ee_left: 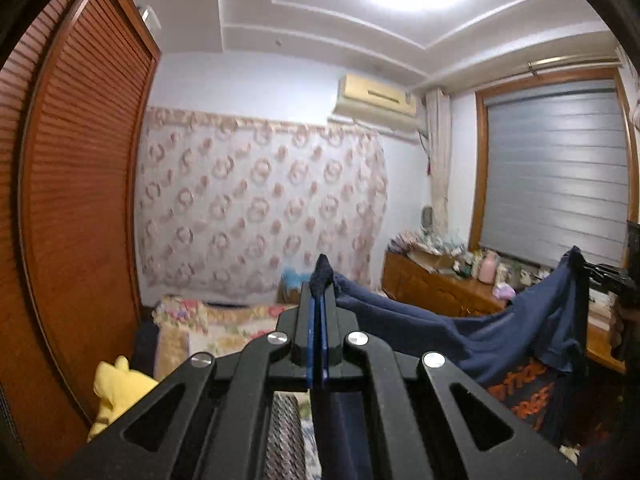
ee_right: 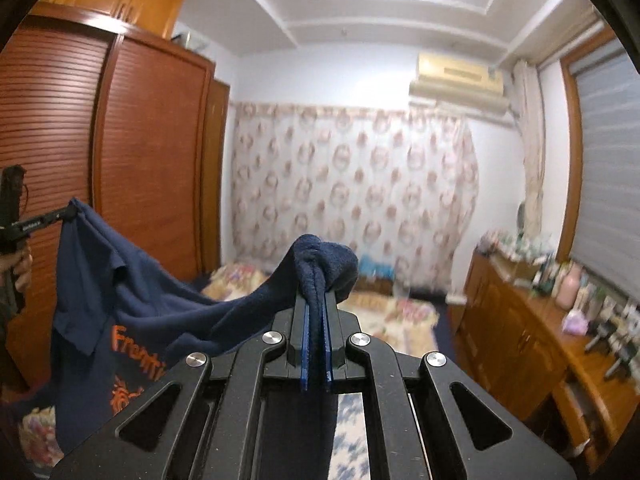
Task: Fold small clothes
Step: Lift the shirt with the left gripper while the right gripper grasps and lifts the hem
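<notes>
A small navy T-shirt (ee_left: 500, 320) with orange print hangs stretched in the air between my two grippers. My left gripper (ee_left: 319, 292) is shut on one corner of it, with a tuft of cloth poking past the tips. My right gripper (ee_right: 316, 300) is shut on the other corner of the T-shirt (ee_right: 132, 300), bunched over the tips. The orange print (ee_right: 138, 348) faces the right wrist view. Each gripper shows in the other's view: the right one at the far right (ee_left: 600, 274), the left one at the far left (ee_right: 60, 216).
A bed with a floral quilt (ee_left: 224, 324) lies below and ahead. A yellow garment (ee_left: 116, 392) lies at lower left. A louvred wooden wardrobe (ee_right: 100, 160) stands on the left. A cluttered wooden dresser (ee_right: 532, 320) runs along the right under the window.
</notes>
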Tool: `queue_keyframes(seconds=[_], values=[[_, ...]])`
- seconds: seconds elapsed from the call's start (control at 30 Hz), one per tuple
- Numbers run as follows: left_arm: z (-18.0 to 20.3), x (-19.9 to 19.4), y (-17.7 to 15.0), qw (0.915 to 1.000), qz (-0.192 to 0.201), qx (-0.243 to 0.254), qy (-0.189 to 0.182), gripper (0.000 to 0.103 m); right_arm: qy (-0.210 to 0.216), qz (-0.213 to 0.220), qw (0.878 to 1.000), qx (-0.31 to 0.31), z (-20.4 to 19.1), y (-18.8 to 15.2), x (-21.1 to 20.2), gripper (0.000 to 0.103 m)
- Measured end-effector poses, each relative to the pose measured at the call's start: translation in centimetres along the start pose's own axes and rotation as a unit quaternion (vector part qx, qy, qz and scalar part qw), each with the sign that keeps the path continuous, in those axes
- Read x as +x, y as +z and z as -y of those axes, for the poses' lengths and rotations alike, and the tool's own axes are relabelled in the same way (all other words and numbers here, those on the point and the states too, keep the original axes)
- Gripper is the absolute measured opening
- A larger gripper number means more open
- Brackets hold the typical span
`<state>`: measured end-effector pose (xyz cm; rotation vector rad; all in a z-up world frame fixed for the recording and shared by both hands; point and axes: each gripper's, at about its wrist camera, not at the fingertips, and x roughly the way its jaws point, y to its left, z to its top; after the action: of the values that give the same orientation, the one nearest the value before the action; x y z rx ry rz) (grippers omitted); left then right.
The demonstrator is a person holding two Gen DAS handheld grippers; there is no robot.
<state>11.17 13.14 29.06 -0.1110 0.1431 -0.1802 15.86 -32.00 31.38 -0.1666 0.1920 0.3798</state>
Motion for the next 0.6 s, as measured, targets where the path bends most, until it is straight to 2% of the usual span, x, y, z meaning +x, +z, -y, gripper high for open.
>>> queue_keyframes(seconds=[0.13,0.23,0.3,0.43,0.6], values=[[-0.6,1.4,1.1,0.9998,0.006,0.008,0.016,0.000,-0.034,-0.004,0.999,-0.007,0.6,2.4,1.5,0.002],[-0.5,3.9,-0.9,0.9991,-0.025,0.018,0.030,0.000,-0.062,-0.046,0.997,-0.017,1.1,0.9,5.1,0.002],[-0.7,5.6,-3.3,0.9979,-0.053,0.018,0.031,0.000,-0.067,-0.081,0.994,-0.017,1.7,-1.8,7.8,0.002],[-0.6,8.5,-9.4,0.9929,-0.113,0.024,0.028,0.000,-0.062,-0.154,0.986,-0.020,2.1,-9.5,12.6,0.002],[1.3,8.8,-16.2,0.9862,-0.160,0.040,0.013,0.000,-0.033,-0.200,0.979,-0.024,0.9,-16.9,14.1,0.002]])
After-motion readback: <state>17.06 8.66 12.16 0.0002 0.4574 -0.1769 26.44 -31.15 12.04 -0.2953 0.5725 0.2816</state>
